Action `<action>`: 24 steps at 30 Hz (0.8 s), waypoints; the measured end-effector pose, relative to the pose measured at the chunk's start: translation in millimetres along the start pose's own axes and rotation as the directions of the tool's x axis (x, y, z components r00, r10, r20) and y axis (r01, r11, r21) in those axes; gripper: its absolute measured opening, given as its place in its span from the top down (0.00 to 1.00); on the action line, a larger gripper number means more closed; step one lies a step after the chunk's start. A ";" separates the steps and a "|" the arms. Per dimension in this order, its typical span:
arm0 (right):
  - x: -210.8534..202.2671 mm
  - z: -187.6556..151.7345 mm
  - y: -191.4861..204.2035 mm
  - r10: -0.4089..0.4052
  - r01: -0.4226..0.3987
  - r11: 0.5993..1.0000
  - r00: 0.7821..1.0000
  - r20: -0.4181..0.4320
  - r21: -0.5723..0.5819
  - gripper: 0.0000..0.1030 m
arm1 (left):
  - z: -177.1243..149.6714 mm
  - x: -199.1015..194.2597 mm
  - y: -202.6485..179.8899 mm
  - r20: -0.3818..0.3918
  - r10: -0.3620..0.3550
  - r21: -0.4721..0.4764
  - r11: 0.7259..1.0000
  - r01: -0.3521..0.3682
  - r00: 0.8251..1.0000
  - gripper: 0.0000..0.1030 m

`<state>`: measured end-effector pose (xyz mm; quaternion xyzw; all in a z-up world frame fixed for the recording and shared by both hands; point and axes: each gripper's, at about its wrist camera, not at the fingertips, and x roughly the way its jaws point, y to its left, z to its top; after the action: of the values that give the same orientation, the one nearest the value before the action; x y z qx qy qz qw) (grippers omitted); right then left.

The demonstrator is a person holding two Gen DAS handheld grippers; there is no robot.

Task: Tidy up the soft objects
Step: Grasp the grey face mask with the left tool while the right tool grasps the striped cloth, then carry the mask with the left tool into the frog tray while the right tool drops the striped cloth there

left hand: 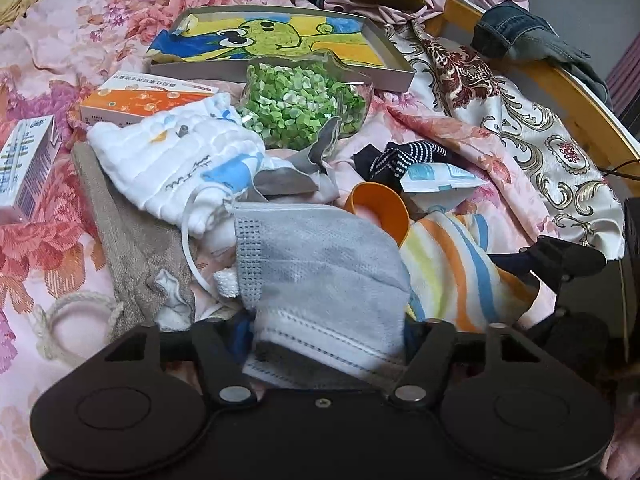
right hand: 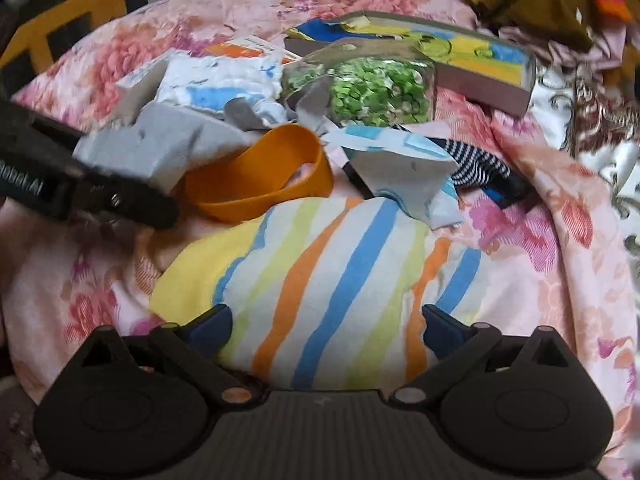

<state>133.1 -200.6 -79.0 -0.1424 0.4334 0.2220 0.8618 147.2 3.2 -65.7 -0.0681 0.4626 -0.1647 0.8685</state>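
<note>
My left gripper [left hand: 326, 336] is shut on a grey face mask [left hand: 320, 272], which hangs over its fingers and hides the tips; it also shows in the right wrist view [right hand: 160, 148] at the left. My right gripper [right hand: 326, 324] is open, its blue fingertips [right hand: 212, 326] on either side of a striped towel [right hand: 320, 280] on the bed; the towel also shows in the left wrist view [left hand: 452, 268]. A white quilted cloth [left hand: 180, 160], a beige cloth [left hand: 132, 240] and a dark dotted sock [left hand: 400, 158] lie nearby.
An orange band [right hand: 260, 176], a bag of green bits [left hand: 300, 108], a picture box [left hand: 280, 40], an orange carton [left hand: 148, 100], a white carton [left hand: 24, 168] and a wet-wipe packet [right hand: 400, 164] lie on the floral bedspread [left hand: 60, 40]. A wooden bed rail [left hand: 560, 92] and clothes stand at right.
</note>
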 end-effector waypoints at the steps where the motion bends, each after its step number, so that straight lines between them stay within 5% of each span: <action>1: -1.1 -0.5 1.3 -0.008 0.008 1.000 1.000 0.004 0.000 0.06 | -0.4 -0.4 -0.2 0.004 0.000 -0.002 1.000 0.000 1.000 0.40; 7: -10.1 -3.2 2.3 -0.050 0.050 0.999 0.998 0.030 0.005 0.28 | -2.2 -8.5 0.2 0.037 -0.003 -0.023 1.000 0.004 0.999 0.53; 12: -18.6 -10.2 23.2 -0.132 0.140 0.984 0.989 0.069 -0.112 0.66 | -8.7 -15.4 -11.1 0.064 0.003 0.042 0.999 -0.006 0.998 0.60; 15: -24.6 -12.2 26.6 -0.153 0.164 0.979 0.983 0.097 -0.121 0.78 | -14.5 -18.8 -21.8 0.088 0.013 0.111 0.994 -0.022 0.996 0.65; 24: -53.9 -12.1 31.4 -0.140 0.163 0.981 0.971 0.195 -0.107 0.86 | -20.4 -36.8 -35.2 0.205 -0.035 0.177 0.984 -0.002 0.978 0.67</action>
<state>80.7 -192.8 -44.0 -0.2060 0.3241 0.1939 0.9027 103.5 -16.2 -39.0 -0.0115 0.3524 -0.2043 0.9132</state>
